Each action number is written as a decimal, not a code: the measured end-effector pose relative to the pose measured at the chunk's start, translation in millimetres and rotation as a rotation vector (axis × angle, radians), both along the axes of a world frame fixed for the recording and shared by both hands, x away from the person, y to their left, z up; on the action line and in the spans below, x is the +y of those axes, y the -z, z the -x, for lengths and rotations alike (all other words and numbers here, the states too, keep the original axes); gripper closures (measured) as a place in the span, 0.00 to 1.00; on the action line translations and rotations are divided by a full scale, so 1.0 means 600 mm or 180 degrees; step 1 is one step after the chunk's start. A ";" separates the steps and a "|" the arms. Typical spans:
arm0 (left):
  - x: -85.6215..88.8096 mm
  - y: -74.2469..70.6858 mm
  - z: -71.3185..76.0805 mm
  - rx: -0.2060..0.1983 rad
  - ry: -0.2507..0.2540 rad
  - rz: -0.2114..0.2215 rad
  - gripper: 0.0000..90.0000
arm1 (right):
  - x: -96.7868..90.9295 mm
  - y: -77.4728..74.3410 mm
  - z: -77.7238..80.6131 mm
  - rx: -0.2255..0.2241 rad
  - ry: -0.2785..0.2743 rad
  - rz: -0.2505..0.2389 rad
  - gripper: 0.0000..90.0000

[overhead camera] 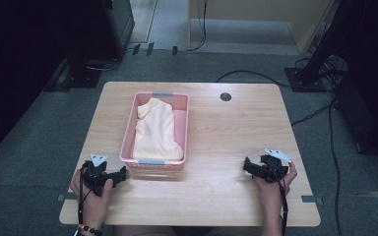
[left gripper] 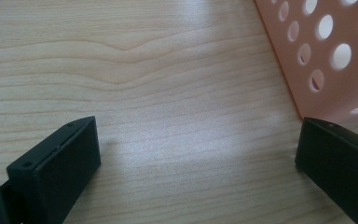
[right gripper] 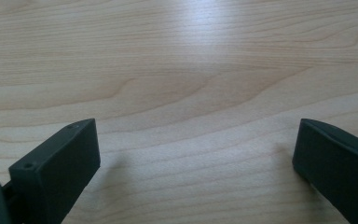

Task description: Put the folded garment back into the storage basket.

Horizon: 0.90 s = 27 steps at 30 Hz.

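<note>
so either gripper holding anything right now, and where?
Nothing held. Left gripper and right gripper both have jaws open over bare table; the cloth lies in the basket.

- Looked along the right tool point(right gripper: 196, 140), down onto a pale wooden worktop point(right gripper: 182, 70).
- Jaws stood wide apart, one rising from the lower left corner, the other from the lower right.
- Held nothing between them; bare wood in the gap.
- Left jaw: matte black, blocky, with two small screw holes along its top edge.
- Right jaw: same black, cut off by the frame's right edge.
- Hovered close over the worktop or rested on it; could not tell which.
- Cast soft shadows on the wood just inside each jaw.
- Wavy brown grain across the worktop, a darker swirl near the middle.
- Bright glare patch at the top centre.
</note>
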State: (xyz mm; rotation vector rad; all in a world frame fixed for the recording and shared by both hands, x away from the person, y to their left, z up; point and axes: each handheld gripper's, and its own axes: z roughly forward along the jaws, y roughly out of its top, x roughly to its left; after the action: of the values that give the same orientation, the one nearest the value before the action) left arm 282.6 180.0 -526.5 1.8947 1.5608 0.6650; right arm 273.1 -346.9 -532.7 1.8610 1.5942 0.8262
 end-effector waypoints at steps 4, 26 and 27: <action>0.000 0.000 0.000 0.0000 0.0000 0.0000 0.00 | -0.007 0.000 0.003 -0.0002 0.0024 0.0002 0.00; 0.000 0.000 0.000 -0.0003 -0.0001 0.0003 0.00 | -0.040 0.001 0.023 -0.0006 0.0140 -0.0022 0.00; 0.000 0.000 0.000 -0.0003 -0.0001 0.0003 0.00 | -0.042 0.001 0.025 -0.0003 0.0145 -0.0018 0.00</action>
State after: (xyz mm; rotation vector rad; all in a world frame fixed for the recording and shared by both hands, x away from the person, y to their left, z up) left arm 282.7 180.0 -526.6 1.8933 1.5606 0.6649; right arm 258.3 -372.1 -533.1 1.8936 1.5446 0.8124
